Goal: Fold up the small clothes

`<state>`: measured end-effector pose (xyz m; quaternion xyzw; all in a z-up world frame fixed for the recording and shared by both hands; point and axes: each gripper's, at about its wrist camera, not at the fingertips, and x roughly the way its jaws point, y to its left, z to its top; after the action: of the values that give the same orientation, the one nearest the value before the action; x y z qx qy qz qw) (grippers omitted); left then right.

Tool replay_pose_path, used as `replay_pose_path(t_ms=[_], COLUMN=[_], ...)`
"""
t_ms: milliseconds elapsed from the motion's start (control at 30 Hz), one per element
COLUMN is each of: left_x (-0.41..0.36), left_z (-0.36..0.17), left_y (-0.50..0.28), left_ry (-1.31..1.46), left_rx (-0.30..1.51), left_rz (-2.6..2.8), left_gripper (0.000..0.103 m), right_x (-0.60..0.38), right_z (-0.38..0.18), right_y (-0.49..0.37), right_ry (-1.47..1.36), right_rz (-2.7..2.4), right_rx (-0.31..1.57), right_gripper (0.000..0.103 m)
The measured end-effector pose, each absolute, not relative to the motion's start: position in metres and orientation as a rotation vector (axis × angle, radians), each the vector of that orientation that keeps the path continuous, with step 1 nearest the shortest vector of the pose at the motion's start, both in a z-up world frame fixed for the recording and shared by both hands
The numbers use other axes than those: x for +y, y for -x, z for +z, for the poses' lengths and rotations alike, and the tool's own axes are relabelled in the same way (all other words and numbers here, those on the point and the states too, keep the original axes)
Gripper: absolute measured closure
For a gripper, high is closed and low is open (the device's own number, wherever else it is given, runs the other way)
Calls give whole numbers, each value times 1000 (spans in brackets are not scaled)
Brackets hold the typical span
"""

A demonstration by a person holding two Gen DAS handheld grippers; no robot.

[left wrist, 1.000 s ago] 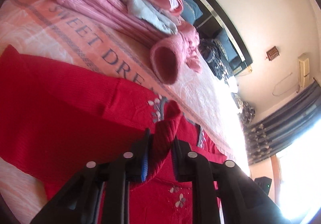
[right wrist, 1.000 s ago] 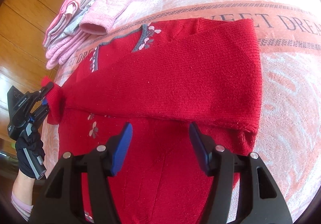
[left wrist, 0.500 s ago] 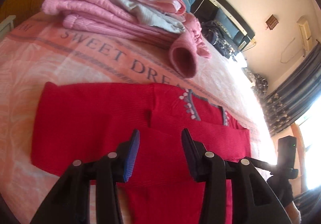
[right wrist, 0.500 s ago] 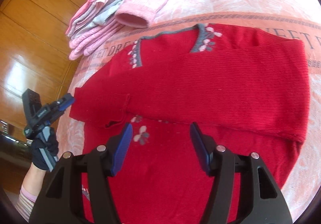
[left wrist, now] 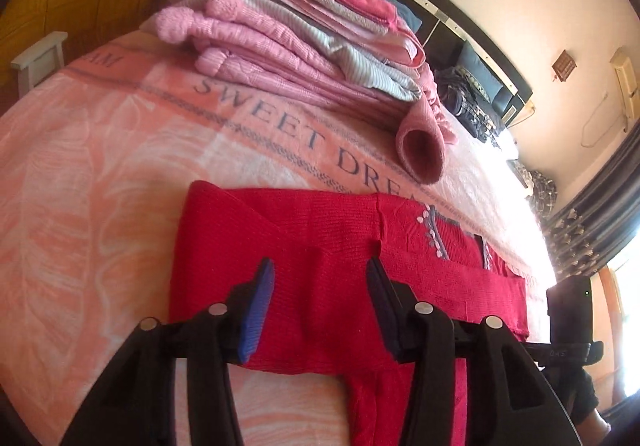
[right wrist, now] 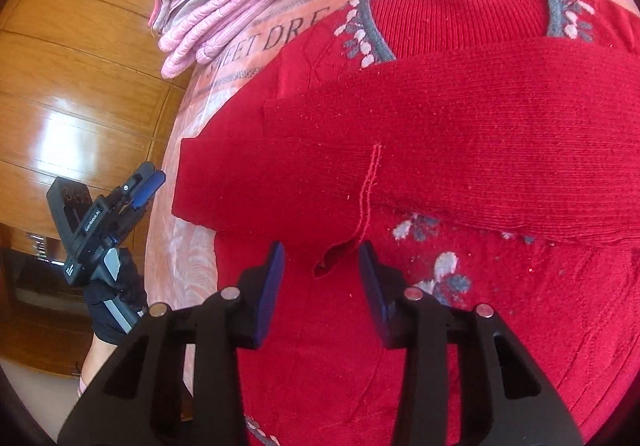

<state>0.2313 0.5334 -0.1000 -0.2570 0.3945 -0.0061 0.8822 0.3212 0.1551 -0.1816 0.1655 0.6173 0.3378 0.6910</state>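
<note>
Now both tools empty, jaws apart; right gripper (right wrist: 320,270) poised at the sleeve cuff (right wrist: 334,260) of the red sweater (right wrist: 460,134); left gripper (left wrist: 320,286) over its folded shoulder.

A bed (left wrist: 100,174) under a peach blanket carries a red sweater (left wrist: 320,286) at lower centre and stacked pink clothes (left wrist: 288,42) at upper centre.

Red sweater (right wrist: 460,134) hem runs off the bottom edge in both views, right side cut in the right wrist view. Folded sleeve covers most of the chest embroidery. Pink pile (left wrist: 288,42) cropped at top of right view. Window area blown out.
</note>
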Motion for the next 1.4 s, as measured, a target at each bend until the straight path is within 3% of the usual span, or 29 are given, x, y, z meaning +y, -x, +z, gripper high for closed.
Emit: replay_pose_path(t_ms=[133, 267, 367, 767, 1400], left_x=[547, 554, 555, 545, 447], left_z=[-108, -116, -116, -113, -120], left_y=[-230, -231, -230, -236, -271], left_ry=[588, 632, 627, 640, 515], left_rx=[833, 846, 835, 809, 870], left_rz=[24, 50, 67, 105, 5], left_gripper=[54, 54, 54, 54, 54], right_x=[163, 169, 173, 124, -41], right_z=[-191, -192, -185, -102, -88], right_y=[-322, -325, -325, -329, -339], right_ry=[-365, -393, -379, -288, -358], right_rz=[727, 738, 741, 747, 523], right_rx=[1399, 1384, 1347, 1087, 995], right_gripper=[68, 93, 97, 98, 98])
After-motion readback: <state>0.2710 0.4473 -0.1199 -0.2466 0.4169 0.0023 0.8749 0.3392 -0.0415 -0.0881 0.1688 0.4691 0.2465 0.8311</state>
